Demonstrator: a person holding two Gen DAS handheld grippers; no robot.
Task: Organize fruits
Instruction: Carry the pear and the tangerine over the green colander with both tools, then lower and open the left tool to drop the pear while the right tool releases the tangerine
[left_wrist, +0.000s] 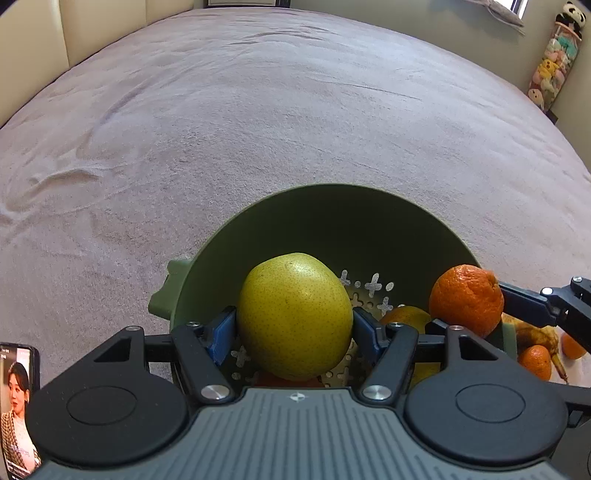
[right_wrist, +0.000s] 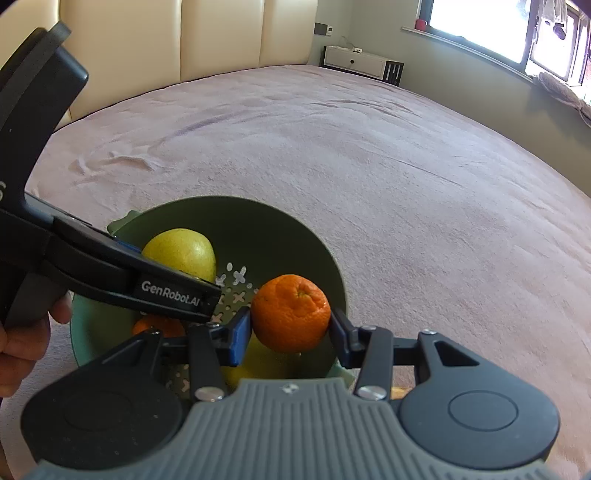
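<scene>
A green colander bowl (left_wrist: 332, 214) sits on the pink bed cover; it also shows in the right wrist view (right_wrist: 258, 221). My left gripper (left_wrist: 293, 325) is shut on a yellow-green pear (left_wrist: 293, 317) and holds it over the bowl; the pear also shows in the right wrist view (right_wrist: 181, 251). My right gripper (right_wrist: 290, 328) is shut on an orange mandarin (right_wrist: 291, 314) above the bowl's near rim; the mandarin also shows in the left wrist view (left_wrist: 466, 301). Inside the bowl lie a yellow fruit (left_wrist: 408, 317) and another mandarin (right_wrist: 159, 326).
Outside the bowl at the right lie a banana (left_wrist: 535, 336) and two mandarins (left_wrist: 535, 362). A phone (left_wrist: 16, 406) stands at the left. The pink bed cover (right_wrist: 369, 166) spreads ahead to a cream headboard (right_wrist: 221, 33). A white cabinet (right_wrist: 354, 61) stands beyond.
</scene>
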